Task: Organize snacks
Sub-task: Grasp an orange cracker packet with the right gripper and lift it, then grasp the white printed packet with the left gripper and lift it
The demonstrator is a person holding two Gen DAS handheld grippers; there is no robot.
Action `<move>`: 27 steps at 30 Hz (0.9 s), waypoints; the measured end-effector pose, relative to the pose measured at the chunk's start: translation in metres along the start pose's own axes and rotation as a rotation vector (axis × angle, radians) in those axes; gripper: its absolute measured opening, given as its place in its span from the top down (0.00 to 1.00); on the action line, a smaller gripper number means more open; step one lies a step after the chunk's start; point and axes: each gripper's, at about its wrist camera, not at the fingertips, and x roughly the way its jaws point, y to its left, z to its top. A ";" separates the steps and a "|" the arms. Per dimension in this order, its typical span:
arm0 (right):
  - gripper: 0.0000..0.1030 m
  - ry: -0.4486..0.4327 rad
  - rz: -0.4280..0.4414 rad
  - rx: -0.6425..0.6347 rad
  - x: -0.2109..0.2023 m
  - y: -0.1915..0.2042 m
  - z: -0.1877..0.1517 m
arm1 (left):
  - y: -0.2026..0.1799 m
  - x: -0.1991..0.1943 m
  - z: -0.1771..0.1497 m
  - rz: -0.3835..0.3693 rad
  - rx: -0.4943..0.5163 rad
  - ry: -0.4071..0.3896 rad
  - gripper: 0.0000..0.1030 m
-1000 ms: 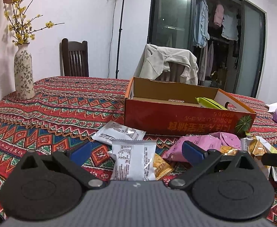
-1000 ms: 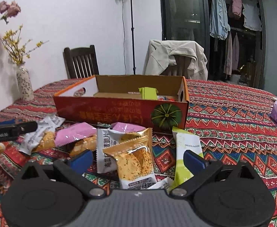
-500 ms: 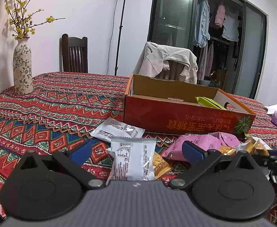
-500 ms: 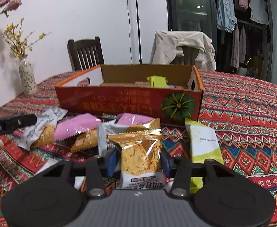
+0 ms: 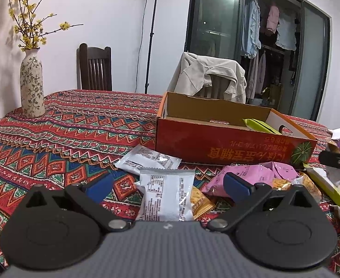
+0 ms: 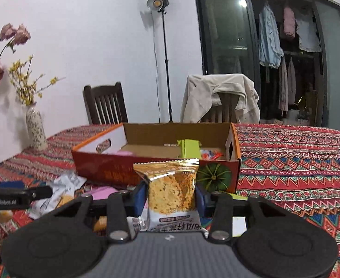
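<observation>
The right hand-held gripper (image 6: 171,195) is closed on a gold-topped snack packet (image 6: 170,191), which is clamped upright between the two blue pads (image 6: 139,195) and raised in front of the orange cardboard box (image 6: 114,173). The left hand-held gripper (image 5: 167,185) is held open, its blue pads (image 5: 99,186) set wide apart, with a white snack packet (image 5: 166,195) lying on the bench (image 5: 54,139) between them. A second white packet (image 5: 146,159) is seen just beyond the first, near the box wall. A pink packet (image 5: 244,176) and a green-and-white packet (image 5: 330,187) lie to the right among further snacks. A green packet (image 6: 189,147) is contained in the open box, propped toward its right end. A patterned cloth covers the bench, and a flowered vase (image 5: 32,85) stands at its far left edge.
</observation>
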 end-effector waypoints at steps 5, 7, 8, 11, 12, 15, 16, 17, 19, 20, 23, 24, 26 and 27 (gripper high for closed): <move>0.60 0.008 0.007 0.034 0.007 -0.006 -0.006 | -0.001 -0.003 0.003 0.006 0.009 0.001 0.00; 0.60 0.000 0.011 0.037 0.006 -0.007 -0.007 | -0.002 -0.002 0.005 0.014 0.013 0.008 0.00; 0.60 0.002 0.011 0.038 0.006 -0.007 -0.009 | -0.003 -0.002 0.006 0.018 0.015 0.013 0.00; 0.60 0.012 0.015 0.036 0.007 -0.006 -0.011 | -0.004 -0.002 0.010 0.031 0.024 0.021 0.00; 0.60 0.009 0.017 0.032 0.007 -0.005 -0.011 | -0.004 -0.001 0.011 0.039 0.030 0.026 0.00; 0.60 0.006 0.025 0.024 0.006 -0.003 -0.012 | -0.004 0.002 0.014 0.063 0.042 0.051 0.00; 0.60 0.006 0.025 0.021 0.005 -0.003 -0.012 | -0.004 0.004 0.014 0.067 0.045 0.062 0.00; 0.60 0.005 0.024 0.018 0.005 -0.002 -0.013 | -0.004 0.006 0.015 0.075 0.048 0.075 0.00; 0.60 0.002 0.025 0.013 0.004 -0.001 -0.013 | -0.003 0.012 0.016 0.085 0.056 0.100 0.00; 0.60 0.001 0.024 0.012 0.004 -0.001 -0.014 | -0.003 0.015 0.017 0.089 0.063 0.115 0.00; 0.60 -0.002 0.024 0.013 0.002 -0.001 -0.014 | -0.005 0.023 0.018 0.096 0.075 0.140 0.00; 0.60 -0.002 0.023 0.013 0.002 -0.001 -0.014 | -0.006 0.025 0.019 0.099 0.080 0.144 0.00; 0.60 -0.001 0.020 0.011 0.002 -0.001 -0.014 | -0.007 0.028 0.018 0.100 0.084 0.150 0.00; 0.60 0.000 0.020 0.010 0.002 0.000 -0.015 | -0.008 0.029 0.017 0.096 0.082 0.155 0.00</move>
